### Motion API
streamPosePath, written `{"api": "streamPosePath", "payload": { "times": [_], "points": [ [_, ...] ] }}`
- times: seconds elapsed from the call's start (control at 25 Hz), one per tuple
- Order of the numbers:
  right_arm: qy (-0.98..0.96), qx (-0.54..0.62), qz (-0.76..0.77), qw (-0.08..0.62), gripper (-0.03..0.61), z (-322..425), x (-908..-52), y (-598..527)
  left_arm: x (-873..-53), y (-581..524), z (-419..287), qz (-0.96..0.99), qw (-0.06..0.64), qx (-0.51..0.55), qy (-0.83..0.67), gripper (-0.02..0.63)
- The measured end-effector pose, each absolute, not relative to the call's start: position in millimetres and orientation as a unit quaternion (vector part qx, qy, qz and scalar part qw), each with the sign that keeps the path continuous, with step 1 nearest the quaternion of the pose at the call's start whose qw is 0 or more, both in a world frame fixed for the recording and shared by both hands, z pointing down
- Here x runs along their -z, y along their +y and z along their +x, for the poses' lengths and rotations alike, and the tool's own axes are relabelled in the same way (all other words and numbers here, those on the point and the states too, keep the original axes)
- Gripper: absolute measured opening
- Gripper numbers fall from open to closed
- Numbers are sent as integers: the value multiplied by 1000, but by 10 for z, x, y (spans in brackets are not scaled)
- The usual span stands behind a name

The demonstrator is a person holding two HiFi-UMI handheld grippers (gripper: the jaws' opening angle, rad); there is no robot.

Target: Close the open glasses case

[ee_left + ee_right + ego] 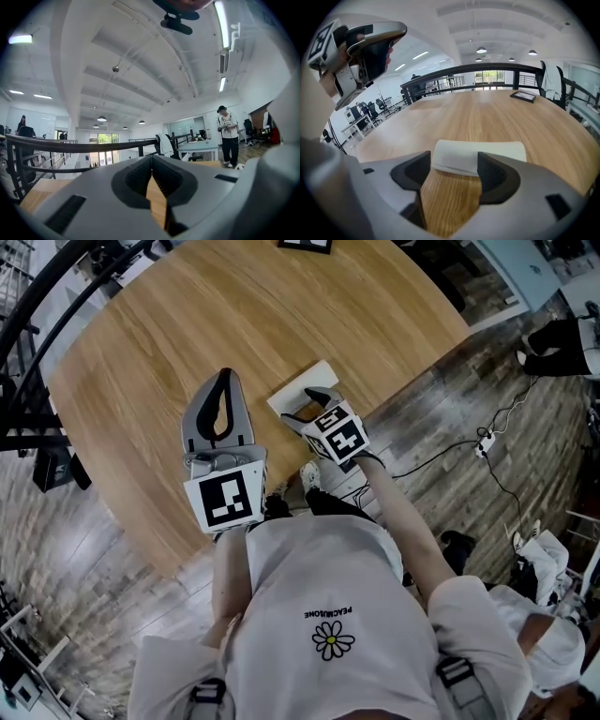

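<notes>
A white glasses case (298, 390) lies flat on the wooden table (234, 315), near its front edge. No raised lid shows in either view. My right gripper (314, 401) is low over the case and open. In the right gripper view the near end of the case (476, 154) sits between the jaws of my right gripper (453, 161), one on each side. My left gripper (224, 376) is to the left of the case, held up off the table and tilted towards the ceiling. The tips of my left gripper (151, 159) meet, so it is shut with nothing in it.
A dark framed board (526, 96) lies at the table's far edge (305, 245). A black railing (454, 75) runs behind the table. A cable and power strip (485, 442) lie on the floor to the right. A person (228, 136) stands far off.
</notes>
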State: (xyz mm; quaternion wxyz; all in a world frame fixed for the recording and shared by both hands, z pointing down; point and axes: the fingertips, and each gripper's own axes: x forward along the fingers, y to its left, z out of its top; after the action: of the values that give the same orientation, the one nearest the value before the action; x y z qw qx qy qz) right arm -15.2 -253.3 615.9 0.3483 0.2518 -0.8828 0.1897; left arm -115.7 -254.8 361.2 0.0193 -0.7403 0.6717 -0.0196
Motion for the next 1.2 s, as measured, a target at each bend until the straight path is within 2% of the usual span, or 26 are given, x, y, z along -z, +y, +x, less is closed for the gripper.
{"api": "streamPosePath", "payload": {
  "times": [0.52, 0.72, 0.88, 0.92, 1.0, 1.08, 1.2],
  "points": [
    [-882, -199, 256, 343, 298, -185, -6119, -2576, -3583, -2582, -1142, -744, 21, 16, 668, 18],
    [-893, -176, 278, 309, 296, -183, -5805, -2776, -3556, -2566, -1153, -746, 21, 19, 666, 18],
    [-911, -116, 302, 256, 294, -205, -5227, -2986, -3421, -2566, -1112, -747, 32, 5, 664, 18],
    [-915, -97, 311, 239, 288, -210, -5053, -3026, -3394, -2564, -1101, -748, 35, 2, 663, 18],
    [-920, -64, 332, 201, 217, -200, -4693, -3080, -3362, -2554, -1076, -749, 40, 1, 662, 18],
    [-923, -39, 349, 157, 176, -178, -4344, -3088, -3331, -2548, -1044, -750, 45, 0, 659, 18],
    [-925, -8, 365, 102, 144, -122, -3934, -3035, -3257, -2554, -989, -754, 55, -2, 655, 18]
  ]
}}
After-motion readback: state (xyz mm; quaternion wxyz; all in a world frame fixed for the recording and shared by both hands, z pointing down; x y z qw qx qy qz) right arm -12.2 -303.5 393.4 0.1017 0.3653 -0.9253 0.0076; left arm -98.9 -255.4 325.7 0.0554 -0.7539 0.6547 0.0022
